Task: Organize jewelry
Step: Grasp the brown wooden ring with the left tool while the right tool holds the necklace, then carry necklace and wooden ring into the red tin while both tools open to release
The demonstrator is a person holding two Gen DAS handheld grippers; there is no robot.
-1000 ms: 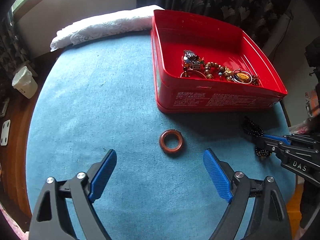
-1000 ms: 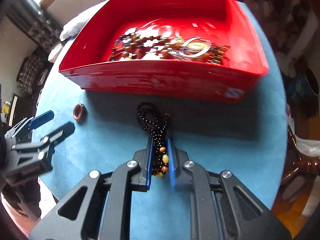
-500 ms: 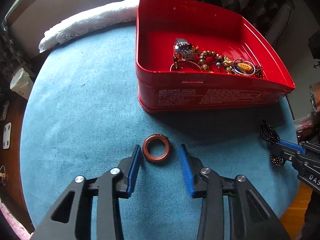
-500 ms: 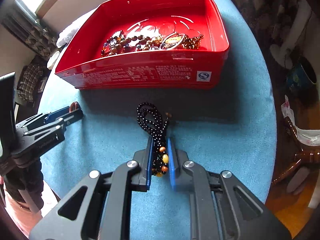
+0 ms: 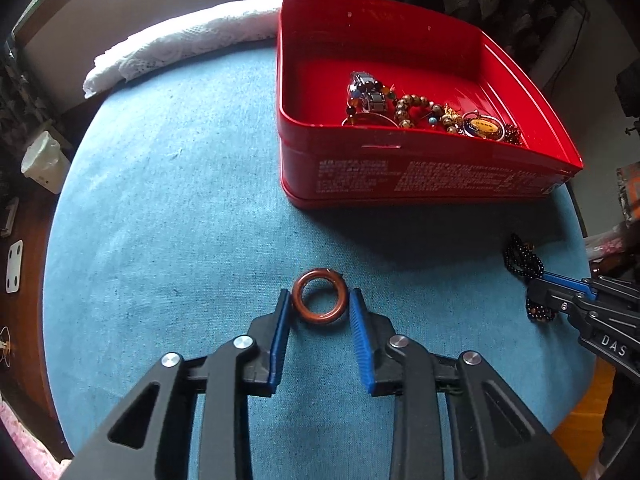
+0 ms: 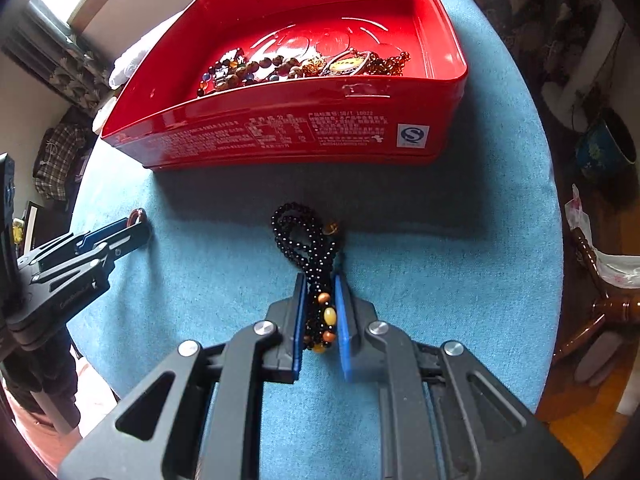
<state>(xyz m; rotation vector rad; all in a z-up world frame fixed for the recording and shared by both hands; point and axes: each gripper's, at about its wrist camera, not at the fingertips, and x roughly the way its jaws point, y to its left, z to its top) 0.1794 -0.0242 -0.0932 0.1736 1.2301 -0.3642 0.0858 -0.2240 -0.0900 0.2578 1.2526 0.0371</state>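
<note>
A brown ring lies on the blue tablecloth. My left gripper has closed around it, and both blue pads touch its sides. My right gripper is shut on a black bead bracelet with amber beads, which rests on the cloth in front of the red tin. The tin holds several bead bracelets and a pendant. The right gripper also shows at the right edge of the left wrist view.
A white lace cloth lies at the table's far edge behind the tin. The round table's edge curves close on the left and right. A white bin stands on the floor to the left.
My left gripper moved forward and closed from wide open onto the brown ring. My right gripper stayed shut on the black bracelet and pulled back from the tin.
</note>
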